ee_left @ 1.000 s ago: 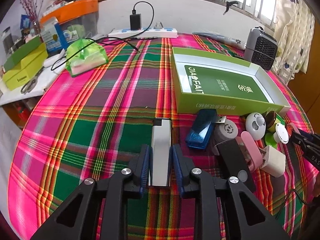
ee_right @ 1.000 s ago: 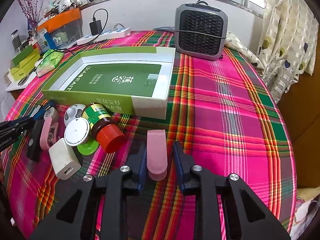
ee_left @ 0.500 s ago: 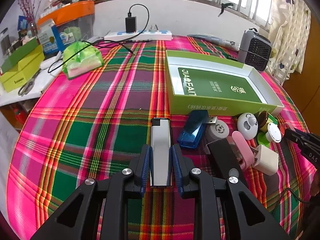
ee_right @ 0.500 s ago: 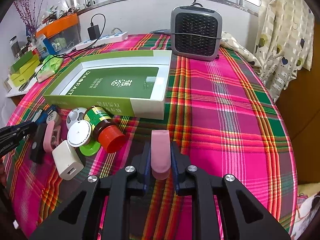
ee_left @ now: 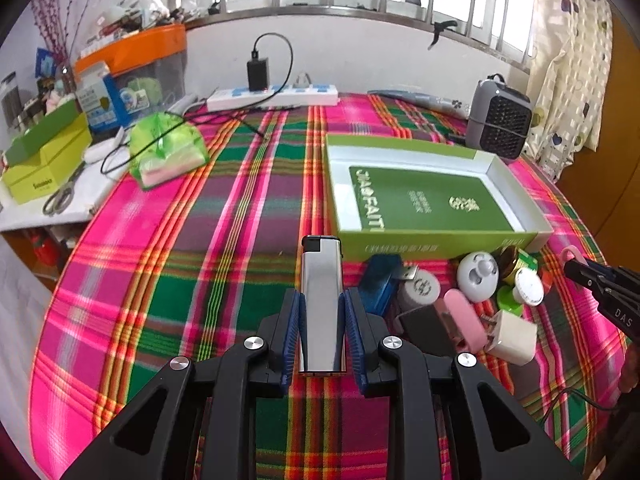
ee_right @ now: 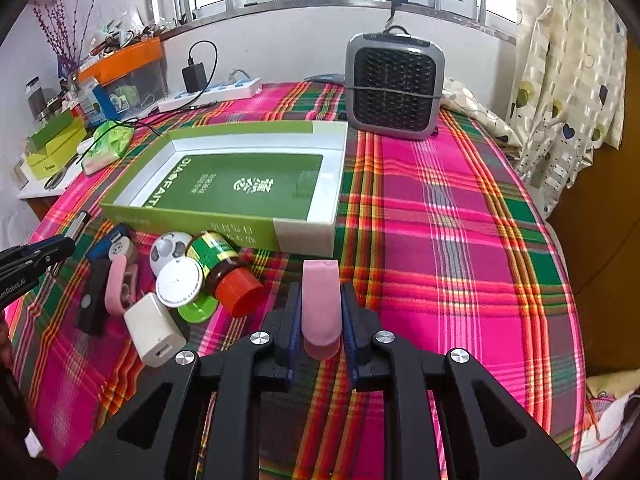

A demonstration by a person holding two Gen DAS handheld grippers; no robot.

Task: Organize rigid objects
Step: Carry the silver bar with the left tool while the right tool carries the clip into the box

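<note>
Since a second ago, the right gripper (ee_right: 321, 312) has closed on the pink clip (ee_right: 321, 305), its jaws then apart and now pressing both sides. Left gripper (ee_left: 321, 320) stays clamped on the silver lighter (ee_left: 321, 304), held above the plaid surface (ee_left: 200, 264). Just right of the lighter lies a cluster: blue USB stick (ee_left: 380, 282), white charger (ee_left: 512, 336), brown bottle (ee_right: 222, 268). Beyond them sits the open green box (ee_left: 432, 240), with a grey heater (ee_right: 394, 86) at the far right.
</note>
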